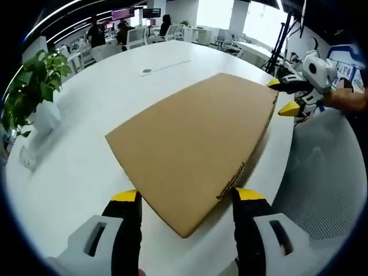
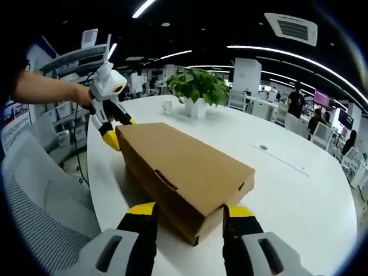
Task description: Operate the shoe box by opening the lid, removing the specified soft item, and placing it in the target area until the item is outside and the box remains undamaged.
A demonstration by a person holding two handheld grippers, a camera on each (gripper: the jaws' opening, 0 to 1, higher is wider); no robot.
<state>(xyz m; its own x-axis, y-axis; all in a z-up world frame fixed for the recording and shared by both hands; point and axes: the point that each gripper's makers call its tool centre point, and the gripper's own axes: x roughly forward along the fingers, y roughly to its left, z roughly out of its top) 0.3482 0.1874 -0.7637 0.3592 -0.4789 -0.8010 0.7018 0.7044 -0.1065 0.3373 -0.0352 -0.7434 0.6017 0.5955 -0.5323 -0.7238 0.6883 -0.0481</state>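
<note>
Box [image 1: 192, 146] of plain brown cardboard, lid closed, lies on the white table [image 1: 86, 161], with no brand or writing readable on it. Left gripper [image 1: 185, 196] spreads wide at its near corner, at 6 o'clock. Right gripper [image 2: 188, 210] likewise gapes at the opposite end, grasping nothing. Plant [image 2: 198, 86] stands at 12 o'clock.

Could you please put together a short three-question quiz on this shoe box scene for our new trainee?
1. True or false: the shoe box lid is shut.
2. What stands on the white table beyond the box? A) potted plant B) lamp C) kettle
3. Fill in: the left gripper and right gripper are at opposite ____ of the box.

Key: 1 true; 2 A, the potted plant; 3 ends.
</note>
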